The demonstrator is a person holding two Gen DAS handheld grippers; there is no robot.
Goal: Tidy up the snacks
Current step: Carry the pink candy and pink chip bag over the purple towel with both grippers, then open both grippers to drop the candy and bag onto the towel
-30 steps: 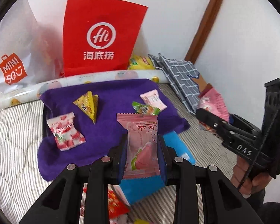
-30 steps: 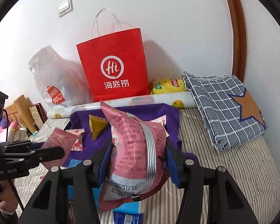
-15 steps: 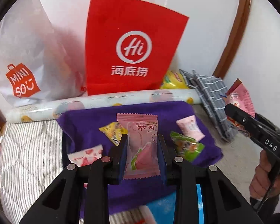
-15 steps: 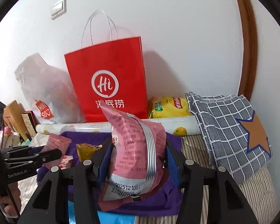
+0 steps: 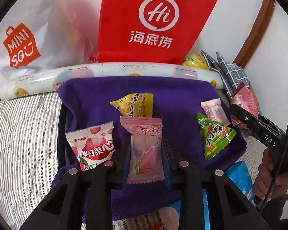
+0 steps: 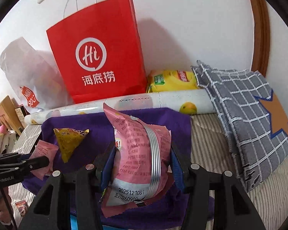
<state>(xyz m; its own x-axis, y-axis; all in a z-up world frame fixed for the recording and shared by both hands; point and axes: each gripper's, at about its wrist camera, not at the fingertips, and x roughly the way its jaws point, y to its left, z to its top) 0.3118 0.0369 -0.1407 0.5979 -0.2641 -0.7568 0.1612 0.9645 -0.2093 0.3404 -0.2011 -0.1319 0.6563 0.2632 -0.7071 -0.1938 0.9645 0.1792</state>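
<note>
My left gripper (image 5: 146, 149) is shut on a small pink peach candy packet (image 5: 145, 151), held above the purple cloth (image 5: 98, 99). On the cloth lie a yellow triangular snack (image 5: 134, 105), a strawberry packet (image 5: 94, 145), a green triangular snack (image 5: 214, 136) and a small pink packet (image 5: 214, 111). My right gripper (image 6: 143, 159) is shut on a larger pink snack bag (image 6: 142, 153) over the cloth's right part (image 6: 178, 120). The yellow snack shows in the right wrist view (image 6: 70, 140). The left gripper shows there at the left edge (image 6: 38, 160).
A red Hi paper bag (image 5: 153, 23) and a white Miniso bag (image 5: 28, 34) stand against the wall behind a fruit-print roll (image 5: 124, 71). A yellow chip bag (image 6: 172, 80) and a grey checked cloth (image 6: 249, 118) lie at the right. Blue packaging (image 5: 240, 176) lies under the cloth's near edge.
Both grippers have moved forward over the purple cloth with their packets still held. The bags at the wall now look closer.
</note>
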